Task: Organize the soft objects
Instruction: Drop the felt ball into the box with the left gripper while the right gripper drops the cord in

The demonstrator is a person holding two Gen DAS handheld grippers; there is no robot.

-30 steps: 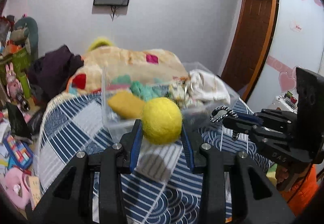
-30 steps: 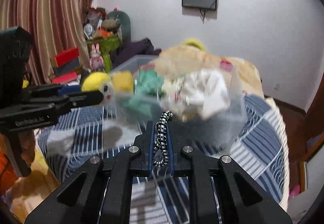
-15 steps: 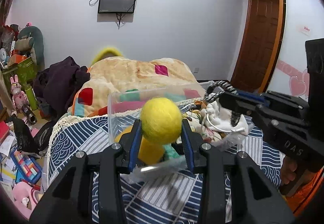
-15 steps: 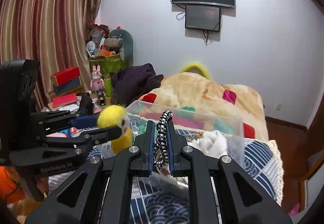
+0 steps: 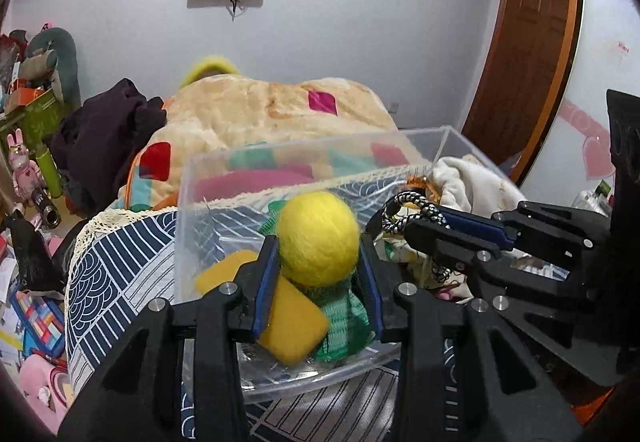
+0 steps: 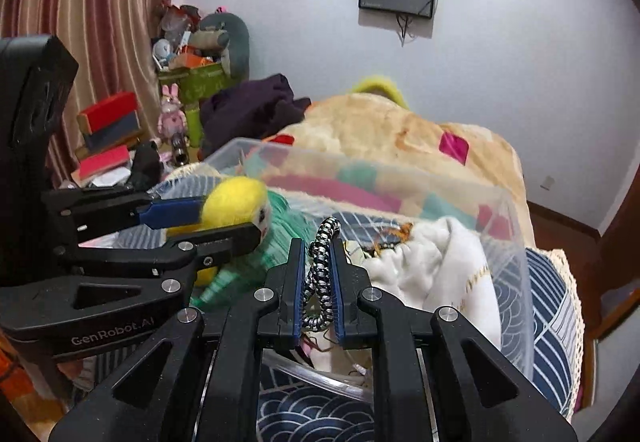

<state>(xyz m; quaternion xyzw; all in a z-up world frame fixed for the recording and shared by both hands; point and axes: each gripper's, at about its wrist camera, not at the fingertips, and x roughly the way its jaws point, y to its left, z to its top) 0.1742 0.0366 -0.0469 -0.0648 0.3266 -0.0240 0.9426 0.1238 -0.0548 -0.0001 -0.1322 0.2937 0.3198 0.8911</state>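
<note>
My left gripper (image 5: 318,246) is shut on a fuzzy yellow ball toy (image 5: 318,238) and holds it over the clear plastic bin (image 5: 224,170). It also shows in the right wrist view (image 6: 236,202), where the ball has a small face. My right gripper (image 6: 316,262) is shut on a black-and-white braided cord (image 6: 320,278), also over the bin; the cord shows in the left wrist view (image 5: 412,204). Inside the bin lie a yellow sponge (image 5: 292,322), green knitted cloth (image 5: 340,318) and a white cloth (image 6: 432,270).
The bin stands on a blue and white patterned tablecloth (image 5: 116,266). Behind it is a bed with a beige patchwork blanket (image 5: 272,110) and dark clothes (image 5: 104,130). Toys and boxes clutter the floor at left (image 5: 28,306). A wooden door (image 5: 520,42) is at right.
Both grippers have moved forward and down over the open bin, still holding the ball and the cord. The bin's inside has come into view below them.
</note>
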